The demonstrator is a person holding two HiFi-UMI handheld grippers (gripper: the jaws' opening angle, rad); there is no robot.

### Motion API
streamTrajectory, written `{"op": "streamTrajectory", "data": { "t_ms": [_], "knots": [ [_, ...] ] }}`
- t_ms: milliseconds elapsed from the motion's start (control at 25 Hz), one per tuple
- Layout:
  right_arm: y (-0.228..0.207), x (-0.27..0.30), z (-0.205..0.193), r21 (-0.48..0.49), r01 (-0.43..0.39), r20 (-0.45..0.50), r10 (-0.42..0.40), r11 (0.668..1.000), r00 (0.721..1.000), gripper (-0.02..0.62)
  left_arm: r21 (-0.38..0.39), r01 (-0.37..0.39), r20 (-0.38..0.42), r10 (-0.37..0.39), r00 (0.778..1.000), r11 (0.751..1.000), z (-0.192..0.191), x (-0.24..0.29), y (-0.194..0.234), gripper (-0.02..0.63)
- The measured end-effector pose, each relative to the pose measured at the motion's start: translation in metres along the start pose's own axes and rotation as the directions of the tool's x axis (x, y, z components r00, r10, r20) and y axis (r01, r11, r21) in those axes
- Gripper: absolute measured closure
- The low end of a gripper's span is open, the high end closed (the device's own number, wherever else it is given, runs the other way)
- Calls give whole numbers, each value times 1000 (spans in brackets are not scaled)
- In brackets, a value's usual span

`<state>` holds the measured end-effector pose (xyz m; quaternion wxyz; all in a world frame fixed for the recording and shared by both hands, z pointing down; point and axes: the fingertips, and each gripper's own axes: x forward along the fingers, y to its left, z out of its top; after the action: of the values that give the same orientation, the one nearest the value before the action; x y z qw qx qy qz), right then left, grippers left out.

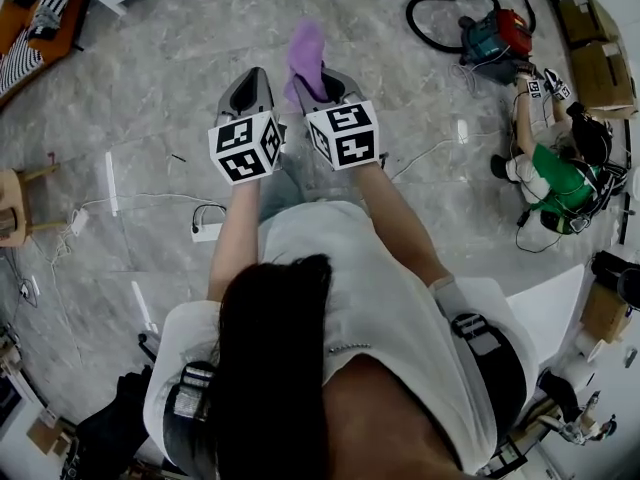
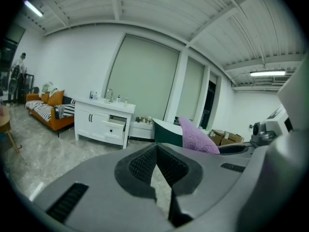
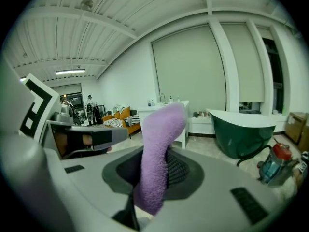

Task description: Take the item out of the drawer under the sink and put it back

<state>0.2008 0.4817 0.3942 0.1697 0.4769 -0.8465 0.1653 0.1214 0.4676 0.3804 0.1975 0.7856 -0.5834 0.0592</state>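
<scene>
Floor: grey marbled tiles (image 1: 150,88), running across the whole room.
Power strip: white (image 1: 207,232), flat on the floor, with cables trailing from it.
Vacuum cleaner: red and teal (image 1: 495,33), on the floor at the far right, its black hose looped beside it.
Cardboard boxes: stacked on the floor (image 1: 600,68) by the right edge.
Stool: wooden (image 1: 15,203), at the left edge.
Sofa: orange with striped cushions (image 2: 60,121), along the left wall.
Sink cabinet: white (image 2: 89,124), standing on the floor, one drawer (image 2: 116,128) pulled partly out.
Worktop: the cabinet's top (image 2: 126,105), carrying a tap and small bottles.
Bathtub: dark green (image 3: 241,137), on the floor near the cabinet.
</scene>
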Motion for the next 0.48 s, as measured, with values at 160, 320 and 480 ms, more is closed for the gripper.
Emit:
{"op": "streamTrajectory", "data": {
  "t_ms": [160, 320, 480],
  "knots": [
    [3, 36, 23, -4, -2, -3, 2, 1000, 1000, 491, 5, 8, -8, -8, 1000, 1000, 21, 24, 27, 603],
    [9, 72, 46, -7, -5, 0, 5, 1000, 1000, 491, 6, 12, -12, -12, 1000, 1000, 41, 44, 56, 603],
    [13, 104, 63, -15, -6, -5, 6, 1000, 1000, 491, 7, 18, -19, -17, 1000, 1000, 55, 65, 81, 603]
  ]
}}
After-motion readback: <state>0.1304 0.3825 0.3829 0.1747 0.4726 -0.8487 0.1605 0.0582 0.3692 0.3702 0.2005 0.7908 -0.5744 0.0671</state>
